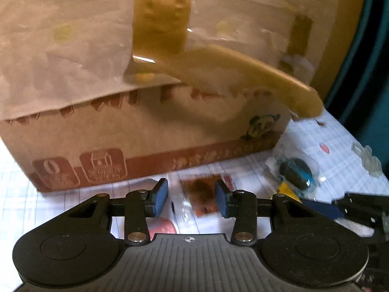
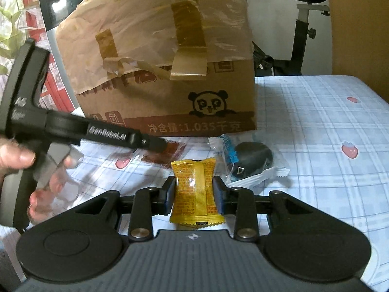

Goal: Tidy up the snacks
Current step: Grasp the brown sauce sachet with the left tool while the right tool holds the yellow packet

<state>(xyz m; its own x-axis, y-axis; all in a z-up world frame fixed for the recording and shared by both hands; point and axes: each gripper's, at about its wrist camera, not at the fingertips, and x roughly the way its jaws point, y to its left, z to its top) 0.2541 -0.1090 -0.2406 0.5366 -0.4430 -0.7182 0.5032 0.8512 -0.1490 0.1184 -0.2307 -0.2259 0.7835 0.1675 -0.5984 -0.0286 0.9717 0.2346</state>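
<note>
My right gripper [image 2: 193, 192] is shut on a yellow snack packet [image 2: 194, 189], held upright just above the checked tablecloth [image 2: 316, 146]. My left gripper [image 1: 192, 198] is open, its blue pads on either side of a brown-red clear snack packet [image 1: 200, 194] lying on the cloth in front of the cardboard box [image 1: 145, 131]. The left gripper also shows in the right wrist view [image 2: 159, 144], over that brown packet [image 2: 167, 155]. A dark round snack in a clear and blue wrapper [image 2: 250, 160] lies right of it, also seen in the left wrist view [image 1: 295, 172].
The tall cardboard box [image 2: 170, 92] with a panda print, taped plastic and loose tape strips stands at the back of the table. An exercise bike [image 2: 301, 36] stands behind the table. A clear object [image 1: 367, 158] lies at the cloth's right edge.
</note>
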